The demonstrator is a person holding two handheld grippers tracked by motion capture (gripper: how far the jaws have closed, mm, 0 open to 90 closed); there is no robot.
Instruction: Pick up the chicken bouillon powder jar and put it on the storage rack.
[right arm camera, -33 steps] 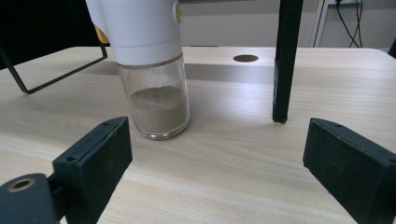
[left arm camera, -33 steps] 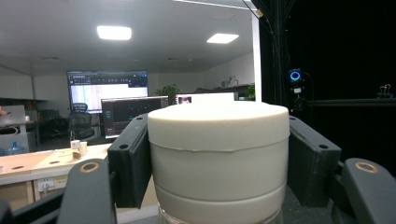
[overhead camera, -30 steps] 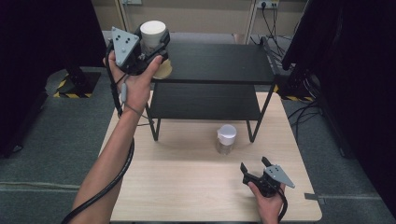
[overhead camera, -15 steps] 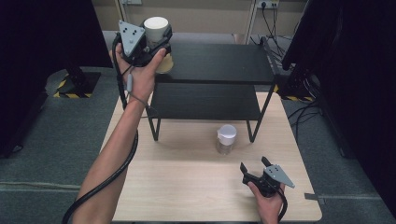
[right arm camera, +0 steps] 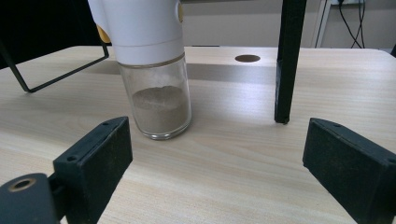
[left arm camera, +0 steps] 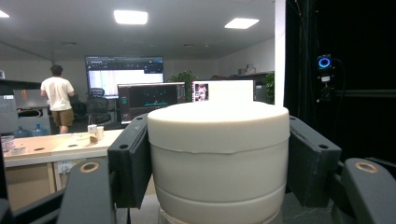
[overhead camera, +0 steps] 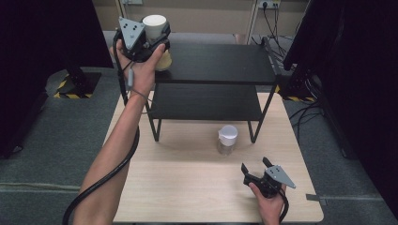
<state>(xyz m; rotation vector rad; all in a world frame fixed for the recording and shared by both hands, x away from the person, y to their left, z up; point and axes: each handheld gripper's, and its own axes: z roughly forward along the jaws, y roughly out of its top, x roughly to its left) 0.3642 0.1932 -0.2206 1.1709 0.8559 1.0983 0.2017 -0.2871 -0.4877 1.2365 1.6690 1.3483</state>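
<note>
My left gripper (overhead camera: 152, 40) is shut on a jar with a white lid (overhead camera: 154, 22) and holds it upright at the left end of the black rack's top shelf (overhead camera: 220, 63). Whether its tan base touches the shelf I cannot tell. In the left gripper view both pads press on the sides of the jar (left arm camera: 217, 154). On the table near the front right my right gripper (overhead camera: 255, 165) rests open, nothing between its fingers. A glass shaker (overhead camera: 227, 139) with a white cap stands beyond it, holding brown powder (right arm camera: 161, 107), a short way past the open jaws.
The two-tier black rack stands at the back of the wooden table (overhead camera: 187, 187), its lower shelf (overhead camera: 206, 101) bare. A rack leg (right arm camera: 285, 70) stands to the right of the shaker. Dark curtains flank the table, with cables at the far right.
My left hand has carried the jar a little farther back and to the right over the top shelf's left end. The right gripper and the shaker have not moved.
</note>
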